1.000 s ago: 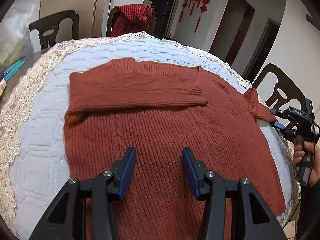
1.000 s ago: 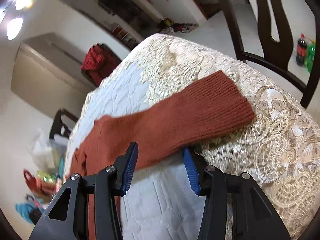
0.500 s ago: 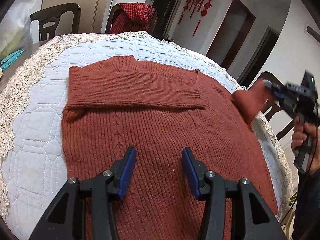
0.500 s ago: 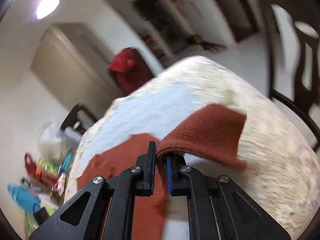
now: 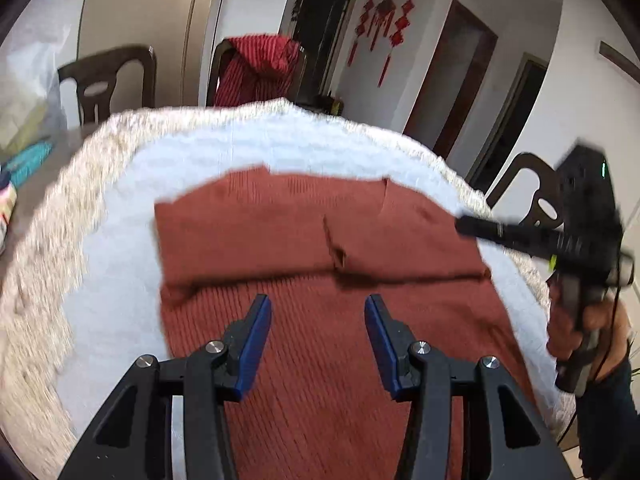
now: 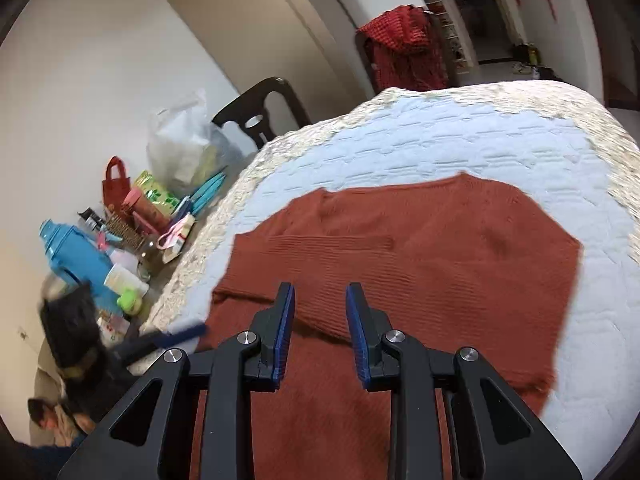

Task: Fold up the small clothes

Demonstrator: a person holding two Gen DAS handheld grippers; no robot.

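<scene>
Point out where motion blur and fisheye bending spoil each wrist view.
Left wrist view: the lace tablecloth edge and the right hand-held gripper smear with motion; the doorways bow at the rim. Right wrist view: the rust sweater is softly blurred, the left hand-held gripper streaked; walls curve.

- even, soft indoor light in both views, no glare and no hard shadows.
- strong fisheye bending: walls and door frames curve, dark corners ring each picture.
- left wrist view is smeared by motion blur, worst on the lace cloth edge (image 5: 48, 248) and the right gripper (image 5: 464, 226).
- right wrist view is sharper, blurred along its left and right edges.
</scene>
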